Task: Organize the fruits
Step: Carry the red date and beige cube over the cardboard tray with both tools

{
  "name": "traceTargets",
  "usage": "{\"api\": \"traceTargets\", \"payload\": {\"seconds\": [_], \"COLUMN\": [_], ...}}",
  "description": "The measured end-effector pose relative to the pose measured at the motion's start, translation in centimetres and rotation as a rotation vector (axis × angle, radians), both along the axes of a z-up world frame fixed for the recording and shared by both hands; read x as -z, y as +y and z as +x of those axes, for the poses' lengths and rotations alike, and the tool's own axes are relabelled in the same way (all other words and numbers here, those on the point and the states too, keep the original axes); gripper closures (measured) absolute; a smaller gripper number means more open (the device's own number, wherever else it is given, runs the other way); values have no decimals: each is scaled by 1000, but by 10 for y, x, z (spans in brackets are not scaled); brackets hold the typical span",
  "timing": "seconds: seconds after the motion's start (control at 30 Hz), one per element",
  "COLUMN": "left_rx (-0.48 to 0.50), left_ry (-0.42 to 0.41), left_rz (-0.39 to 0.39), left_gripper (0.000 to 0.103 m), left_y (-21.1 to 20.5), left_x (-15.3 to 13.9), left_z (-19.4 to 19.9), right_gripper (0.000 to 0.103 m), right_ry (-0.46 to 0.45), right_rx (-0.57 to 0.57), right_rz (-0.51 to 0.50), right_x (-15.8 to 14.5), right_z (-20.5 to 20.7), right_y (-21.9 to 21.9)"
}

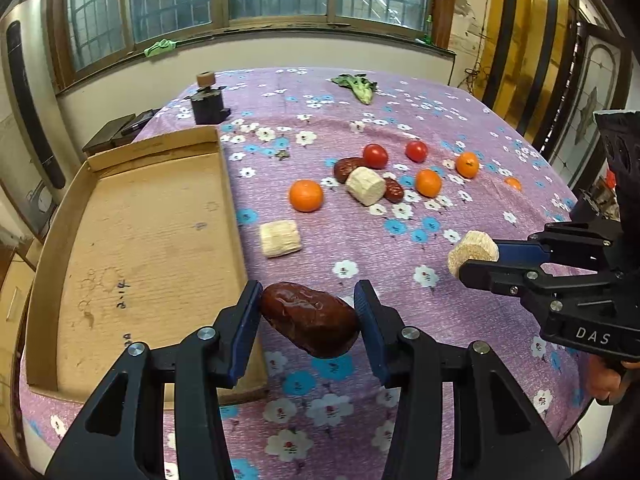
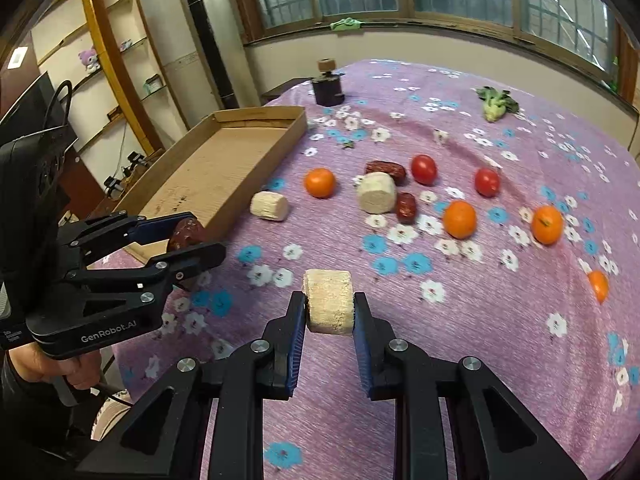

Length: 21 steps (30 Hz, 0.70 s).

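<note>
My left gripper [image 1: 308, 312] is shut on a dark red date [image 1: 310, 319] and holds it above the cloth beside the near right wall of the cardboard tray [image 1: 230, 196]. It also shows in the right wrist view [image 2: 192, 236]. My right gripper [image 2: 329, 312] is shut on a pale sugarcane chunk [image 2: 329, 301], lifted above the table; it also shows in the left wrist view [image 1: 474, 258]. On the cloth lie oranges [image 1: 306, 195], red tomatoes [image 1: 375, 156], two more dates [image 1: 345, 169] and two more cane chunks [image 1: 280, 238].
The tray [image 2: 224, 168] sits at the table's left edge. A dark small device with a cork-like top [image 1: 209, 100] stands at the far left. A green leafy vegetable [image 1: 358, 86] lies at the far side. The purple floral cloth [image 1: 400, 240] covers the round table.
</note>
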<state>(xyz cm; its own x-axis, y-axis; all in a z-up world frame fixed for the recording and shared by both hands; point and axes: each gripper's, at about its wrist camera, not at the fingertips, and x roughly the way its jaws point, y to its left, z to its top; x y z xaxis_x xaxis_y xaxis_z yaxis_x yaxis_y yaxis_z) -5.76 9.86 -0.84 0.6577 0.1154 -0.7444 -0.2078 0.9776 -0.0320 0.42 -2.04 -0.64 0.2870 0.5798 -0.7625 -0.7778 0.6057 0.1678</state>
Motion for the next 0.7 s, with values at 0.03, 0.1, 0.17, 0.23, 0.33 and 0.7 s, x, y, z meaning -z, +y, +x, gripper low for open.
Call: {"api": "traceTargets", "payload": {"seconds": [0.03, 0.1, 0.17, 0.23, 0.33, 0.7], "left_rx": [-4, -14, -25, -40, -60, -165], "left_ry": [-1, -2, -4, -7, -7, 1], "left_rz": [-2, -1, -3, -2, -3, -4], "left_gripper": [57, 57, 57, 57, 57, 57], "left_y": [3, 8, 15, 21, 33, 84], "left_x": [0, -1, -1, -2, -2, 0], "left_z": [-1, -3, -4, -7, -11, -35], "right_gripper": [80, 80, 80, 80, 80, 80], "right_ry": [0, 0, 0, 0, 0, 5], "right_rx": [-7, -20, -35, -51, -76, -173], "right_rz": [-1, 0, 1, 2, 4, 14], "right_x": [0, -1, -2, -3, -5, -11], "right_z": [-1, -3, -5, -8, -11, -26], "right_y": [4, 11, 18, 26, 39, 90]}}
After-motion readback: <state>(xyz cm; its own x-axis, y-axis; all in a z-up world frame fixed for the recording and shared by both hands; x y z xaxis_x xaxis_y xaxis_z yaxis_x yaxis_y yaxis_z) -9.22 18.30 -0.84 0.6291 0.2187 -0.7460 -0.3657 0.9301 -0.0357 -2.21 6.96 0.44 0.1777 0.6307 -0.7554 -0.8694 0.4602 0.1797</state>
